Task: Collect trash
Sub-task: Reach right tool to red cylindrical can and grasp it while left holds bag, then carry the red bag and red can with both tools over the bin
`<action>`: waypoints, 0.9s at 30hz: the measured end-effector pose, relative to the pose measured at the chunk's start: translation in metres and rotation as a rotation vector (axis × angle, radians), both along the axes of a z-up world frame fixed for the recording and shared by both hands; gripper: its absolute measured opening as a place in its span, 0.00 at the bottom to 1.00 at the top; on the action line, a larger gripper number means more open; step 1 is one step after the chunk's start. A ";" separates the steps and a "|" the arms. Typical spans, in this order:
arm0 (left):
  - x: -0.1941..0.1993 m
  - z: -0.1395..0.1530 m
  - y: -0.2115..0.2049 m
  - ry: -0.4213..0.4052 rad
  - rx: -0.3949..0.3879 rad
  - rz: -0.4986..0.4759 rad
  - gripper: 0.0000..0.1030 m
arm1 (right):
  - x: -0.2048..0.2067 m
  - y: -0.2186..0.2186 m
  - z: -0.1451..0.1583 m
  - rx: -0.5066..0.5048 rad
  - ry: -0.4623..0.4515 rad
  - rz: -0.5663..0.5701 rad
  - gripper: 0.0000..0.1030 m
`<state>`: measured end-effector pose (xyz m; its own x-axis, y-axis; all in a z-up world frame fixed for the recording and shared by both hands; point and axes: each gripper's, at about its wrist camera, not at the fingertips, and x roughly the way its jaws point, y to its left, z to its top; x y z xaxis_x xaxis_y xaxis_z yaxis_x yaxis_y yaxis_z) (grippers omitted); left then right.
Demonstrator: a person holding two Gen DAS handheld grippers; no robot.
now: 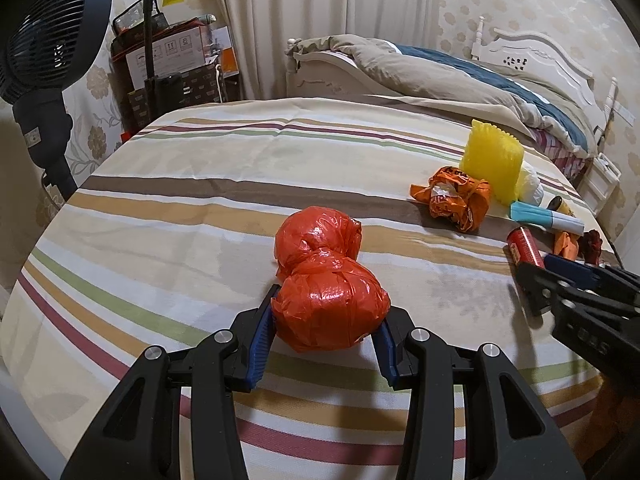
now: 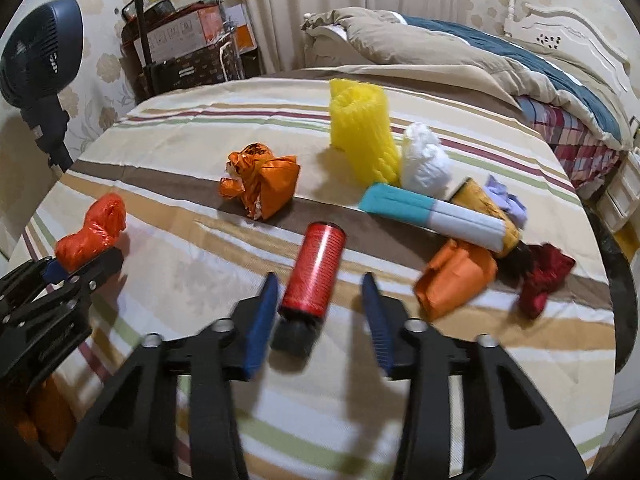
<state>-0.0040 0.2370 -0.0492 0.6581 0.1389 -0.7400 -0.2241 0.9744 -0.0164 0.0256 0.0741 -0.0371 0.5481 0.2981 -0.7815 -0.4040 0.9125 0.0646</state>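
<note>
Clamping red bag (image 1: 330, 312), left gripper (image 1: 326, 334) jaws; right gripper (image 2: 318, 308) jaws apart astride red tube (image 2: 314, 272).

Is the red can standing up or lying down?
Lying down. The red can rests on its side on the striped cloth, between the open right claw.

Black tool (image 2: 318, 302); blue ribbed pads (image 2: 262, 316)

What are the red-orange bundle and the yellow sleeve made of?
Red-orange bundle: thin glossy plastic film, judging by its crinkles and sharp highlights. Yellow sleeve: looks like soft foam netting, matte and ribbed; can't be sure.
</note>
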 end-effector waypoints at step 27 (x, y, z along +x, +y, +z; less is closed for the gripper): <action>0.007 0.017 -0.046 -0.061 -0.038 -0.104 0.42 | -0.018 -0.097 0.021 0.048 -0.088 -0.182 0.23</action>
<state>0.0032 0.1913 -0.0317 0.7117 0.0399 -0.7013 -0.1190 0.9908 -0.0645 0.0079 -0.0225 -0.0163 0.6620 0.2230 -0.7156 -0.2383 0.9678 0.0812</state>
